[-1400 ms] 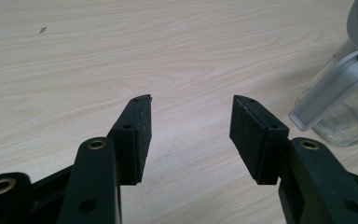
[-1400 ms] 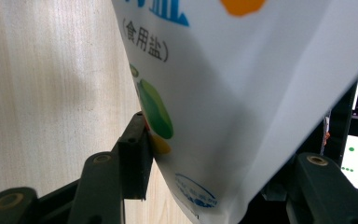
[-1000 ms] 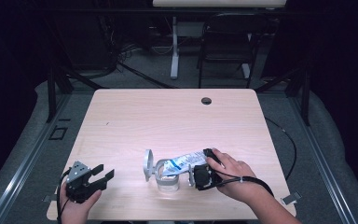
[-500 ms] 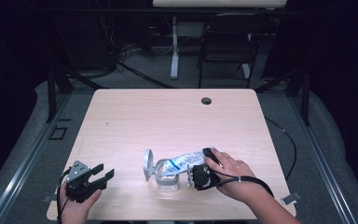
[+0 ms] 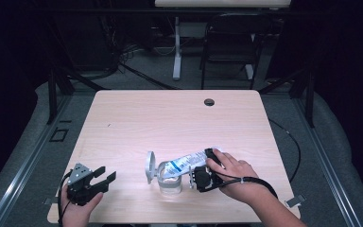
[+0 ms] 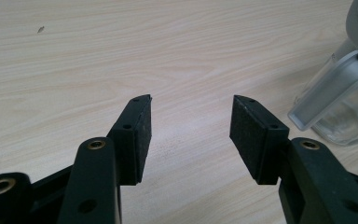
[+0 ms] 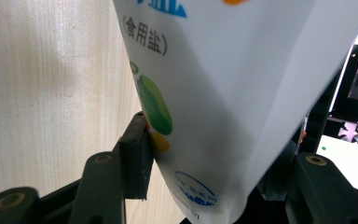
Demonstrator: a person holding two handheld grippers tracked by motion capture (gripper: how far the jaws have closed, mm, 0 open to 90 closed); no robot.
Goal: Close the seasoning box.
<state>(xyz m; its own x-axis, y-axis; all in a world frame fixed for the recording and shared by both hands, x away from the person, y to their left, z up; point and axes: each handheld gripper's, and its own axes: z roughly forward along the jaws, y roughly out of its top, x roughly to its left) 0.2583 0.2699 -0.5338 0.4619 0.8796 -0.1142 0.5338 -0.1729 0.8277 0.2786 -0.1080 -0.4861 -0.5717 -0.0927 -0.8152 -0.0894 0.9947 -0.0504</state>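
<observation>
Near the table's (image 5: pixel 137 118) front edge, the right gripper (image 5: pixel 202 178) clamped a white salt bag (image 5: pixel 185 163), tilted over an open clear jar (image 5: pixel 169 178) with its lid (image 5: pixel 150 166) hinged back. Well left, the left gripper (image 5: pixel 105 174) rested with jaws apart, holding nothing.

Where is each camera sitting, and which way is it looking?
High view: above the person's side, looking forward and down on the table; forearms, left gripper, right gripper.
Left gripper view: rides the left gripper, looks across the wood past open jaws.
Right gripper view: rides the right gripper, jaws clamping the salt bag.
Shared: the clear jar is in the high and left gripper views.
</observation>
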